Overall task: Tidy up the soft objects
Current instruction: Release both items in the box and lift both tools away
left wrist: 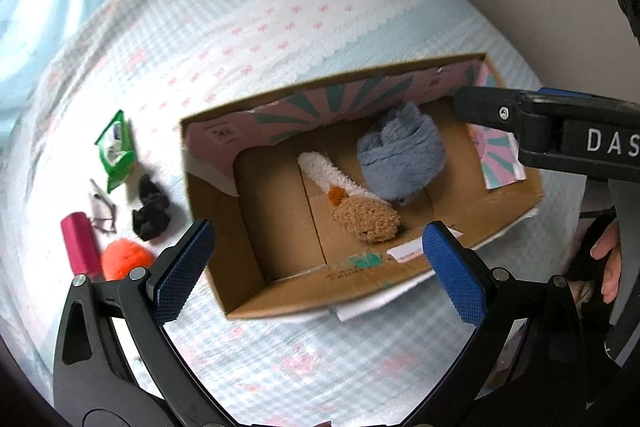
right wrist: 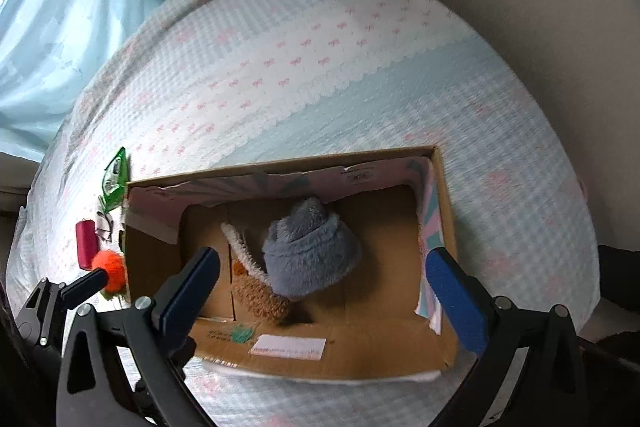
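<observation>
Both grippers hang over the open cardboard box [left wrist: 256, 267] on the bed, and both are spread wide, holding nothing. The left gripper [left wrist: 320, 267] has the loose soft pieces off to its left: the fuzzy orange ball [left wrist: 124, 259] and the crumpled black cloth [left wrist: 150, 209], just outside the box wall. The right gripper [right wrist: 324, 295] sits above the grey-blue plush bundle [right wrist: 310, 259] already inside. Left looks nearer, so it's likely a leftward reach.

matt cardboard box [right wrist: 328, 355]; fluffy grey cloth bundle [right wrist: 310, 259]; quilted bedspread [right wrist: 320, 67].
</observation>
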`<state>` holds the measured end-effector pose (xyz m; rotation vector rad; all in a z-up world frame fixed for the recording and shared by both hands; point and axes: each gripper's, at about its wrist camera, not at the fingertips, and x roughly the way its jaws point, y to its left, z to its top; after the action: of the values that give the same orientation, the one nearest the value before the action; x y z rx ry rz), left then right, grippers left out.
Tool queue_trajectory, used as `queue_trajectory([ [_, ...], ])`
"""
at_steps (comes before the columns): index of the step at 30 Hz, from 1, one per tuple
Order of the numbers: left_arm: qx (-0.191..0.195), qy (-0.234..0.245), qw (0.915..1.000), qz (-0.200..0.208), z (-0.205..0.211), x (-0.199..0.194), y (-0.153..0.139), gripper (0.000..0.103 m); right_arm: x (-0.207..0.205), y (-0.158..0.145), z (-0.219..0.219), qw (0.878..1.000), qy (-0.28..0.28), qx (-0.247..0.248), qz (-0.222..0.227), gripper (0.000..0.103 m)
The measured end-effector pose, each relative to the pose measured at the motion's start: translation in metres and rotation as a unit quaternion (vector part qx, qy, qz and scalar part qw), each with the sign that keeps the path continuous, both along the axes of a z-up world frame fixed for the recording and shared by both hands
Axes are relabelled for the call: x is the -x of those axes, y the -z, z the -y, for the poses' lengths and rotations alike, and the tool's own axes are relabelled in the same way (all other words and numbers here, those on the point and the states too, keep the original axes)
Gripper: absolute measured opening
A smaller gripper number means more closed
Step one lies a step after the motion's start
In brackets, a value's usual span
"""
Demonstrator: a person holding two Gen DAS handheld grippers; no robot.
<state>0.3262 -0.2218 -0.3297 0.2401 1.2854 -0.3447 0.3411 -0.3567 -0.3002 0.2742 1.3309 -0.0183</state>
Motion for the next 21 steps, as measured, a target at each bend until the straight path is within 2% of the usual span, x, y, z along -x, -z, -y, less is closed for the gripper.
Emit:
queue_trajectory([
  [4, 0.007, -0.005, 0.9996, 0.026, -0.006, 0.014, -0.031, 0.103, 0.013, -0.026, -0.001, 1.000, -0.001, 0.006, 0.017, 0.102],
  [11, 0.022, -0.026, 0.9965, 0.076, -0.021, 0.044, -0.086, 0.103, 0.043, -0.089, -0.006, 0.998, -0.009, 0.011, 0.063, 0.102],
  [21, 0.042, -0.090, 0.9828, 0.156, -0.066, 0.097, -0.164, 0.103, 0.087, -0.178, -0.031, 0.989, -0.026, 0.042, 0.140, 0.102],
])
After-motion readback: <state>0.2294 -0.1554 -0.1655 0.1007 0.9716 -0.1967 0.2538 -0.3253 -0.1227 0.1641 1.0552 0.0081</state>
